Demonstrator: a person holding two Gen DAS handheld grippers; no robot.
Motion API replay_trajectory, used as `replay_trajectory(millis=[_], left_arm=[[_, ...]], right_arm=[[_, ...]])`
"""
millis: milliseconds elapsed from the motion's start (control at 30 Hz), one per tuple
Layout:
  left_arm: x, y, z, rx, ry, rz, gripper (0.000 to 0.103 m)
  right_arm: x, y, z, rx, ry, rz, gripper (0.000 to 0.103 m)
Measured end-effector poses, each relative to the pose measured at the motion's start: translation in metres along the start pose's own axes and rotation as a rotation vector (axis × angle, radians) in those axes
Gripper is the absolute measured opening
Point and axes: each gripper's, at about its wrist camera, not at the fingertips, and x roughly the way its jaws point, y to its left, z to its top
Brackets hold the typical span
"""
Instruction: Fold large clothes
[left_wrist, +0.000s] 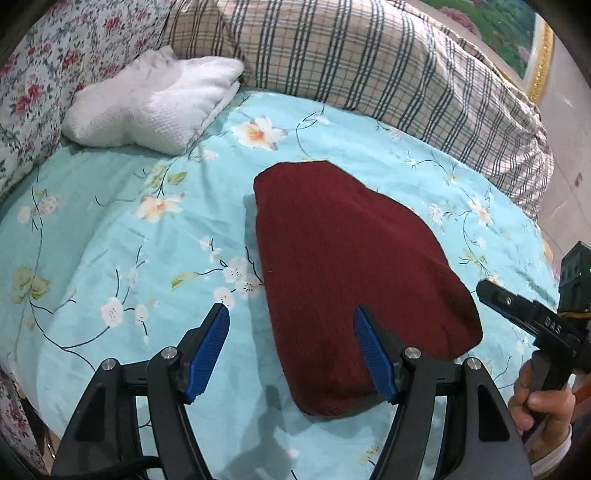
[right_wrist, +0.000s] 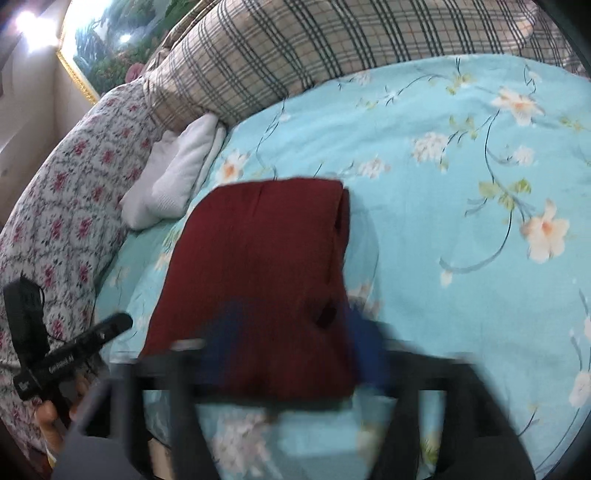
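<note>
Left wrist view had the left tool (left_wrist: 290, 350) wide open, empty; the right tool (right_wrist: 284, 354) too blurred to tell. A careless snag could've undone the folded maroon sweater (left_wrist: 347, 266).

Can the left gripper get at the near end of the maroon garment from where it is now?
Probably yes. The left gripper is open, its right finger already over the maroon garment, whose near end lies flat on the blue floral sheet with nothing covering it.

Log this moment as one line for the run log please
sweater: folded, flat on bedsheet | left gripper: open, empty, above sweater's near edge | right gripper: blurred, state unclear | towel: untouched
</note>
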Motion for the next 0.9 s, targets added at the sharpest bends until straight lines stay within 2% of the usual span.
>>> replay_trajectory(millis=[133, 167, 200, 233, 300, 367, 433, 500, 600, 667, 733, 833, 900], left_arm=[[0.015, 0.000, -0.002, 0.014, 0.033, 0.016, 0.070], [0.020, 0.000, -0.004, 0.020, 0.045, 0.019, 0.070], [0.024, 0.000, -0.005, 0.023, 0.054, 0.011, 0.070], [0.028, 0.000, -0.006, 0.025, 0.064, 0.007, 0.070], [0.031, -0.002, -0.006, 0.036, 0.064, 0.012, 0.071], [0.034, -0.006, -0.006, 0.053, 0.069, 0.018, 0.072], [0.039, -0.008, -0.009, 0.058, 0.078, 0.014, 0.072], [0.039, -0.009, -0.011, 0.056, 0.076, 0.016, 0.072], [0.038, -0.006, -0.011, 0.049, 0.078, 0.011, 0.072], [0.039, -0.005, -0.010, 0.045, 0.079, 0.010, 0.072], [0.038, -0.006, -0.010, 0.042, 0.078, 0.012, 0.072], [0.038, -0.009, -0.012, 0.050, 0.070, 0.028, 0.072], [0.038, -0.011, -0.012, 0.052, 0.071, 0.031, 0.072]], right_arm=[[0.037, -0.016, 0.007, 0.069, 0.084, 0.044, 0.067], [0.047, -0.019, 0.008, 0.084, 0.109, 0.047, 0.053], [0.059, -0.022, 0.010, 0.097, 0.150, 0.070, 0.030], [0.062, -0.021, 0.011, 0.097, 0.155, 0.064, 0.030], [0.054, -0.013, 0.019, 0.046, 0.109, 0.037, 0.022], [0.052, -0.011, 0.022, 0.026, 0.089, 0.015, 0.022], [0.063, -0.017, 0.019, 0.025, 0.129, -0.004, 0.022], [0.068, -0.022, 0.015, 0.038, 0.156, 0.008, 0.029], [0.047, -0.026, 0.018, 0.067, 0.109, 0.015, 0.034], [0.028, -0.018, 0.019, 0.030, 0.044, 0.003, 0.034], [0.015, -0.006, 0.017, -0.027, 0.006, 0.033, 0.034], [0.026, 0.005, 0.009, -0.089, 0.059, 0.010, 0.034], [0.049, 0.006, 0.000, -0.138, 0.127, -0.080, 0.033]])
